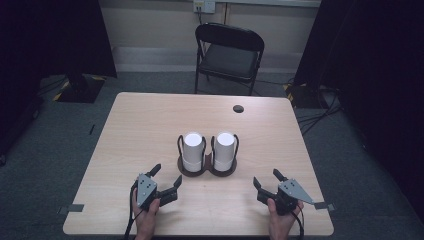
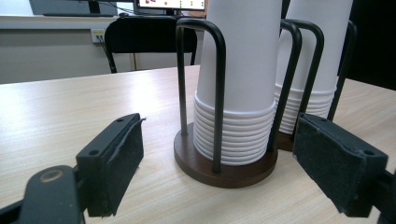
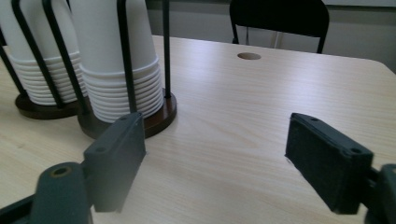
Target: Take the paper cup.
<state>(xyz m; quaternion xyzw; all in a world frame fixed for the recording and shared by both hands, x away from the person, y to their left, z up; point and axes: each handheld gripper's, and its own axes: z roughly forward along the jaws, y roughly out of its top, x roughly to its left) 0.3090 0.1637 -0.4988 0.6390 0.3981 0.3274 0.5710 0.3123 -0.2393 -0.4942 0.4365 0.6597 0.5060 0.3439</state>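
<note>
Cups are what I'm lining up on right now: two upside-down stacks of white paper cups, each standing upright in a black wire holder on a dark round base, sitting side by side mid-bench. I'm hovering both grippers on the near side of them. The left gripper (image 1: 167,176) is sitting near-left of the left cup stack (image 1: 193,150), jaws spread wide and holding nothing. The right gripper (image 1: 267,179) is sitting near-right of the right cup stack (image 1: 225,148), also wide open and empty.

The bit that matters for the next move: both stacks are running straight up and down, and the left stack is lying dead ahead between my left jaws in the left gripper view, with the wire holder (image 2: 218,93) hooping around it. In the right gripper view the stacks are sitting off to the left of the jaws, so I'm guessing the left hand is the better placed one.

I'm working over a pale wood bench (image 1: 145,120) with a cable hole (image 1: 238,108) at the far side. A black folding chair (image 1: 228,52) is standing beyond it on grey carpet.
</note>
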